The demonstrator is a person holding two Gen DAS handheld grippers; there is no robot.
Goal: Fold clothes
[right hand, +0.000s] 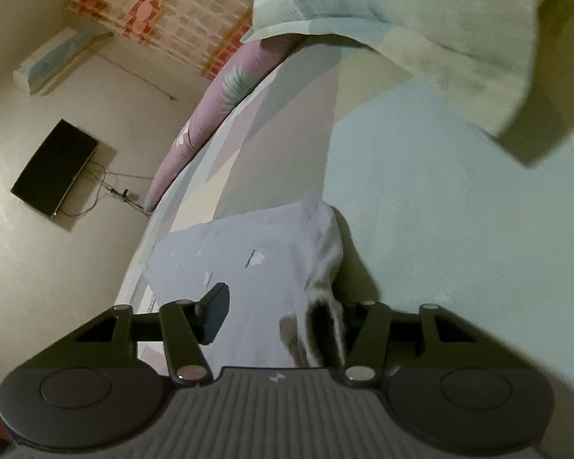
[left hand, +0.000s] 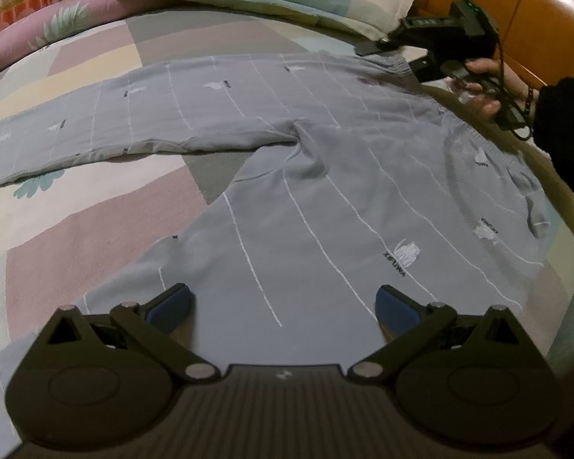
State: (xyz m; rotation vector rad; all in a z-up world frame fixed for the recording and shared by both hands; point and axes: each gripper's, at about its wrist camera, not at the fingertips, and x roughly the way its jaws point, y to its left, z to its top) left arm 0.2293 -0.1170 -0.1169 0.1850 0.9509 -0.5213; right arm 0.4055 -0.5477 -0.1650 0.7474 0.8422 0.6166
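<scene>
Grey trousers (left hand: 294, 176) lie spread flat on the bed (left hand: 95, 206); the left tool (left hand: 283, 304) hovers spread above one leg; the right tool (right hand: 279, 313), angled slightly down, half-closed, seemingly pinches the waistband corner.

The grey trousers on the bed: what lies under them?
Under the trousers lies the patchwork bedsheet, showing around them and between the two legs. Whatever sits directly beneath the fabric is covered, so anything else there cannot be seen.
</scene>
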